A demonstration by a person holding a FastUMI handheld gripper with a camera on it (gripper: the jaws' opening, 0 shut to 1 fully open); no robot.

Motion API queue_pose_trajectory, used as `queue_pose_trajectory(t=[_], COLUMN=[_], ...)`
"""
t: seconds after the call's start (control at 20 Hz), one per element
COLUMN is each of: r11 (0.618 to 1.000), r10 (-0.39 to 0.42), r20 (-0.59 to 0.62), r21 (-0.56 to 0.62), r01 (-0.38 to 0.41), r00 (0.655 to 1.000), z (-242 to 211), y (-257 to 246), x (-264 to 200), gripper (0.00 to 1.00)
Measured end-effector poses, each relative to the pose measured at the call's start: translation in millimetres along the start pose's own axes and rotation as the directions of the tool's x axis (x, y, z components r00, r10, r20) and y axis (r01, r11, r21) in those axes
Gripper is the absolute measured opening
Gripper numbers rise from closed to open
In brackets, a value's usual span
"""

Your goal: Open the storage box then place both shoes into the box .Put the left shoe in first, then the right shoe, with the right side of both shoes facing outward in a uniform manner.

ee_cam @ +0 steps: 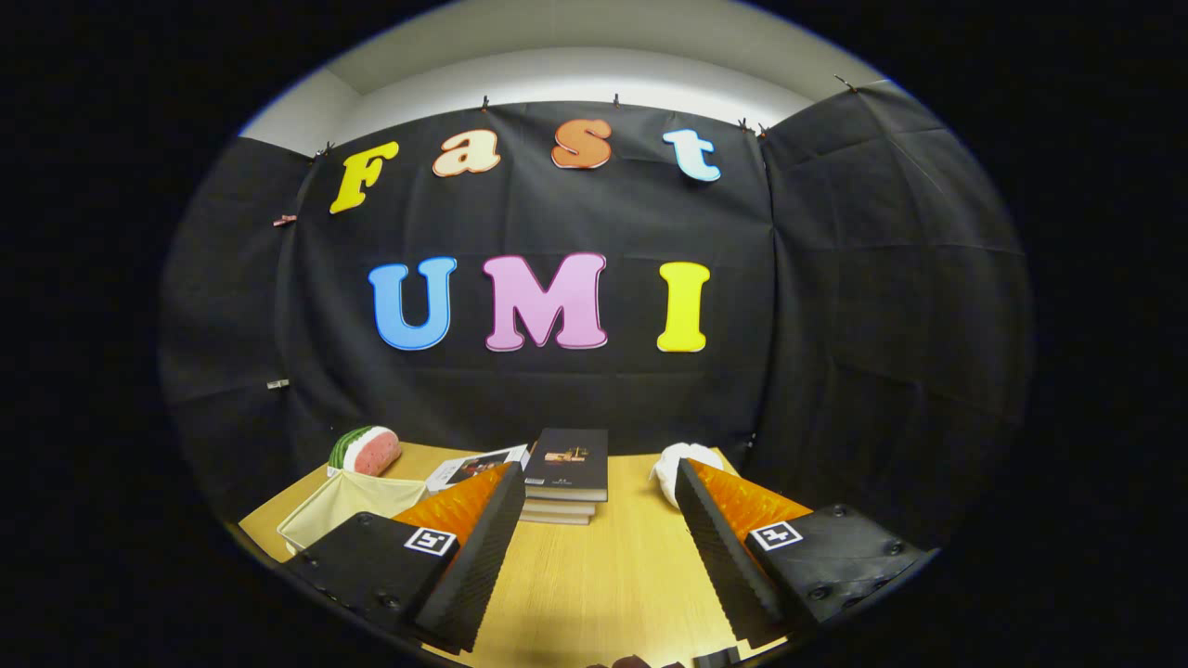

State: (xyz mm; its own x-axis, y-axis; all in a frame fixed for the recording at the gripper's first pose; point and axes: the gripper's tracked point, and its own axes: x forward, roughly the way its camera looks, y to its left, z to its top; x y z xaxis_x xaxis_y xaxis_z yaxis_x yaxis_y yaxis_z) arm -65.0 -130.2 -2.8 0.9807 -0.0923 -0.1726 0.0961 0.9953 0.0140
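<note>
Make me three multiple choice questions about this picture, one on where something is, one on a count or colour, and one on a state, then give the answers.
1. Where is the watermelon slice toy?
A. between the fingers
B. at the table's far side, behind the cream box
C. on top of the books

2. How many books are in the stack of books?
A. one
B. at least three
C. none

3. What state is the gripper in?
A. open, holding nothing
B. shut on a book
C. shut on a shoe

Answers: B, the toy sits just beyond the box; B, a dark book lies on lighter ones beneath; A, bare table shows between the spread fingers.
</note>
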Motion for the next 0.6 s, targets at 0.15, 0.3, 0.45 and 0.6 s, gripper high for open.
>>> queue_pose_trajectory(t=[0.15, 0.3, 0.45, 0.6], r11=[0.999, 1.0, 1.0, 0.999], r10=[0.009, 0.026, 0.018, 0.021], r20=[0.1, 0.129, 0.168, 0.149], r21=[-0.042, -0.006, 0.016, 0.028], r01=[-0.005, -0.026, -0.021, -0.025], r00=[0.995, 0.991, 0.986, 0.989], z=[37, 53, 67, 58], y=[-27, -39, -51, -45], x=[4, 15, 25, 34], gripper=[0.98, 0.98, 0.98, 0.98])
